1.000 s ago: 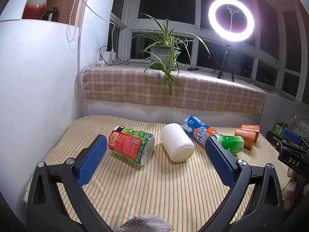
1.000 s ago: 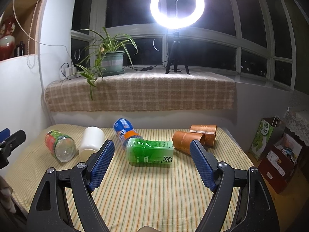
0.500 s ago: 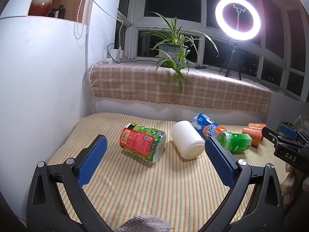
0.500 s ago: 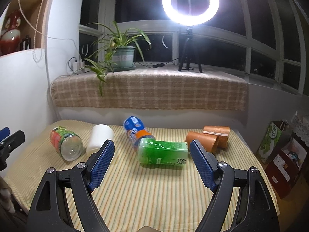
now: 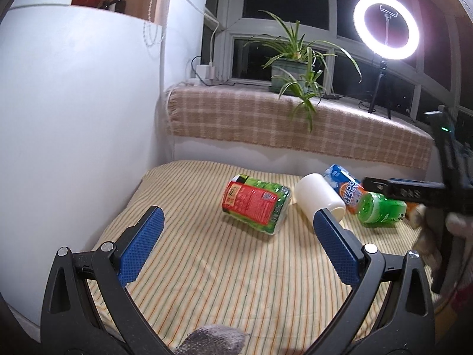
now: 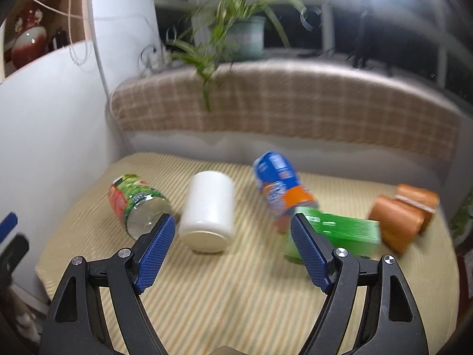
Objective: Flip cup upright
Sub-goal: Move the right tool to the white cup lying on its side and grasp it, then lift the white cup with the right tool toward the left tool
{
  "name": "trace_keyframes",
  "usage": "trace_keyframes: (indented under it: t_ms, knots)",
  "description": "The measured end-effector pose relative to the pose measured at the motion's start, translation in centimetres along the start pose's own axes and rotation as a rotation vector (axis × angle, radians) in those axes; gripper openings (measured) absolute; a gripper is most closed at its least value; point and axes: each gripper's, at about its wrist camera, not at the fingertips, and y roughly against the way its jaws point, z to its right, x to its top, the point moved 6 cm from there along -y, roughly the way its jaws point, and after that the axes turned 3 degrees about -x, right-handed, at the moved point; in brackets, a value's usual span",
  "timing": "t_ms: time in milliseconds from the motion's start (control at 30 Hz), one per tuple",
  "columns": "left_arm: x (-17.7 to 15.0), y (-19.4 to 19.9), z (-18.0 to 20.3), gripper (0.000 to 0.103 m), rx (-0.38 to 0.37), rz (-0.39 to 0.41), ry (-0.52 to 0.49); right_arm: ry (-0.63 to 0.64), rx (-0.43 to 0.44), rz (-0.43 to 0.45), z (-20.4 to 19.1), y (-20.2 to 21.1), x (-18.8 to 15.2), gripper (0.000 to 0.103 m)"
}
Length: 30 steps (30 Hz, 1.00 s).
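A table covered in a yellow striped cloth (image 5: 236,281) stood below a window ledge draped in checked fabric. A white cup (image 6: 207,211) lay on its side near the middle of the cloth, toward the far edge, its flat end facing the right wrist camera. Just to its left lay a red and green can (image 5: 255,202), also on its side; on its other side lay a blue and orange bottle (image 6: 279,189), with a green bottle (image 5: 380,208) beside that, and two orange cups (image 6: 403,216) tipped over near the right edge. The right gripper (image 6: 233,247) hovered above the cloth with its blue-padded jaws spread wide and empty, the white cup framed just beyond its left finger. The left gripper (image 5: 236,242) was likewise wide apart and held nothing, facing the can and cup from the near edge. A potted plant (image 5: 292,71) and a lit ring light (image 5: 385,26) stood on the ledge.
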Motion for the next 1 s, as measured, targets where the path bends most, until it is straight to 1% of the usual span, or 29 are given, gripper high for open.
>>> trace_keyframes:
  t_ms: [167,500,533,567,800,833,867,900,1000]
  knots:
    - [-0.6,0.1,-0.8,0.103,0.008,-0.017,0.015,-0.017,0.070,-0.131,-1.1,-4.0,1.0,0.080]
    - [-1.2,0.1,-2.0,0.103,0.004,-0.047,0.057,-0.045,0.099,-0.297,-2.1,-10.0,1.1,0.080]
    - [-1.2,0.0,-2.1,0.103,0.003,-0.050,0.059,-0.058,0.095,-0.349,-2.0,-10.3,0.8,0.080]
    - [-1.2,0.0,-2.1,0.102,0.001,-0.053,0.061,-0.072,0.106,-0.366,-2.1,-10.8,0.6,0.080]
    - [-1.5,-0.3,-2.1,0.103,-0.004,-0.067,0.069,-0.144,0.149,-0.431,-1.7,-13.0,-0.5,0.080]
    - [-1.5,-0.3,-2.1,0.102,-0.003,-0.068,0.069,-0.149,0.155,-0.434,-1.8,-13.2,-0.6,0.079]
    - [-1.4,-0.4,-2.1,0.102,-0.003,-0.069,0.069,-0.150,0.156,-0.440,-1.8,-13.5,-0.7,0.075]
    - [-1.5,-0.4,-2.1,0.102,-0.002,-0.069,0.069,-0.148,0.158,-0.445,-1.9,-13.6,-0.9,0.073]
    - [-1.5,-0.5,-2.1,0.102,-0.001,-0.070,0.069,-0.149,0.160,-0.440,-2.1,-13.8,-1.0,0.073]
